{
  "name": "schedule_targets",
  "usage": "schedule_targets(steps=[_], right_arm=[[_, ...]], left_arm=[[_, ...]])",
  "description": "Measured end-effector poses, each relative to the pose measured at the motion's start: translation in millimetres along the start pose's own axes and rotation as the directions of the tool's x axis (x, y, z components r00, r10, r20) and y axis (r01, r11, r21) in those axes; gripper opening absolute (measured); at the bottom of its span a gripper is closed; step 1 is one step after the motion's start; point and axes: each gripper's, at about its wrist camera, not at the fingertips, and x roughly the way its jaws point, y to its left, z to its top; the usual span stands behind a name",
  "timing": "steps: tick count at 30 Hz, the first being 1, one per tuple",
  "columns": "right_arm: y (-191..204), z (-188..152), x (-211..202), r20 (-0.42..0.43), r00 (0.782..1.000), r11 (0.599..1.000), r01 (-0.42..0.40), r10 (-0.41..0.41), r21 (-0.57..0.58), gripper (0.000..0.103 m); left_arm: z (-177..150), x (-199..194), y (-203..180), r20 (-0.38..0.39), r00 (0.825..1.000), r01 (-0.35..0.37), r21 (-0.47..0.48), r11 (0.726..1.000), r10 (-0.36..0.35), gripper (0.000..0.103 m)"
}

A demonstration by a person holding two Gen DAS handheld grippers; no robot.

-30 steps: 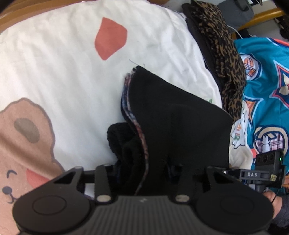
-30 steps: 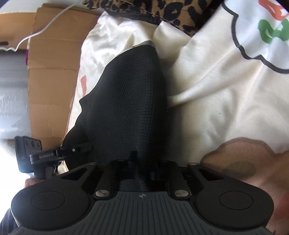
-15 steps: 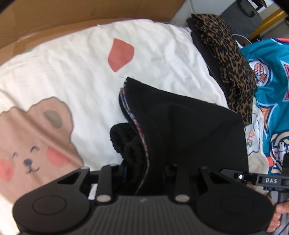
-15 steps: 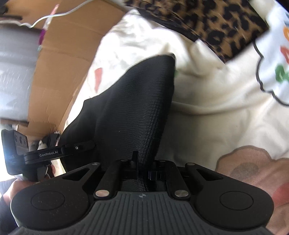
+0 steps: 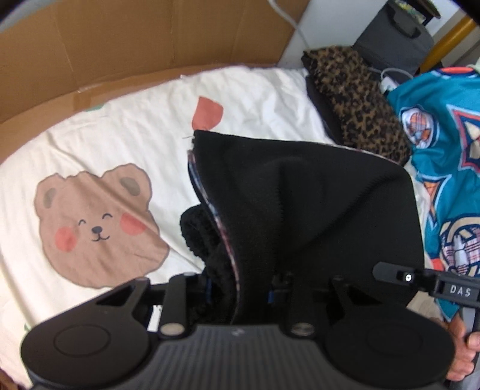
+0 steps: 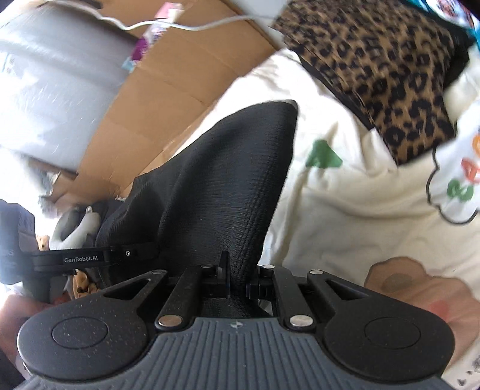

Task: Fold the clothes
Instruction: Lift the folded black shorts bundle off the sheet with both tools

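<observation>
A black knit garment with a patterned inner lining hangs lifted above the cream bear-print sheet. My left gripper is shut on its near edge, and a bunched black part droops at the left. In the right wrist view the same black garment rises from my right gripper, which is shut on another part of its edge. The other gripper's handle shows at the left wrist view's right edge, held by a hand. Fingertips of both grippers are buried in cloth.
A folded leopard-print garment lies at the sheet's far right corner, seen too as leopard cloth. A teal printed jersey lies to the right. Brown cardboard borders the sheet's far side. A white cable runs over it.
Both grippers have risen and pulled back with the black garment, lifting it higher off the sheet. More of the bear print and cardboard has come into view.
</observation>
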Motion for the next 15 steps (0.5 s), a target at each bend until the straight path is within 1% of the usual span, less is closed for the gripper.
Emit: schedule_targets(steps=[3,8,11,15], right_arm=[[17,4,-20,0.021,1.0,0.999,0.002,-0.002,-0.036,0.007],[55,19,-53,0.068,0.998,0.994,0.019,-0.012,-0.108,0.007],[82,31,-73,0.101,0.995,0.987,0.022,-0.006,-0.158,0.007],[122,42,-102,0.136,0.991,0.968,0.03,0.004,-0.248,0.007]], left_arm=[[-4,-24,-13,0.042,0.999,-0.006,-0.011,1.0,0.006,0.032],[-5,-73,-30,0.112,0.994,-0.013,-0.008,1.0,0.014,0.032],[-3,-106,-39,0.166,0.986,-0.018,-0.014,1.0,0.02,0.032],[-3,-151,-48,0.24,0.97,-0.039,-0.017,0.999,0.042,0.032]])
